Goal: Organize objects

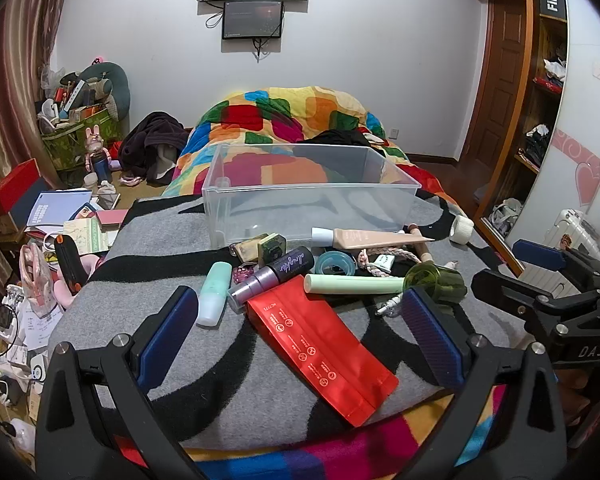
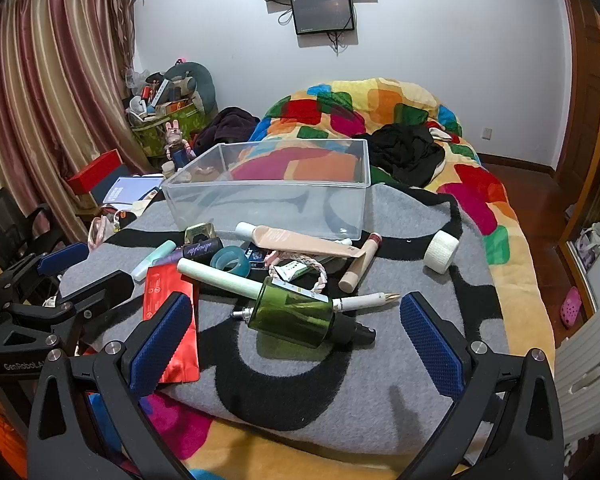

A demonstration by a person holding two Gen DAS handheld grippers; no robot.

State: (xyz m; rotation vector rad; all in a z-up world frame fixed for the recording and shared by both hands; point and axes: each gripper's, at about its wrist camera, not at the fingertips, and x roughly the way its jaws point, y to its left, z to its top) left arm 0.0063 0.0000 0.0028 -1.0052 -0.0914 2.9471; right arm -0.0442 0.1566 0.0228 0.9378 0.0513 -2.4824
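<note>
Our clutter lies on the grey-and-black blanket (image 1: 148, 248) on the bed: a red foil pouch (image 1: 320, 344), a green glass bottle (image 2: 296, 318), tubes and a spray bottle (image 1: 272, 276), all just before the clear plastic bin (image 1: 300, 192). We hold the left hand-held gripper (image 1: 300, 324) and right hand-held gripper (image 2: 296, 336) spread wide, gripping nothing.

Both hand-held grippers (image 1: 300, 320) (image 2: 296, 320) wide open
</note>
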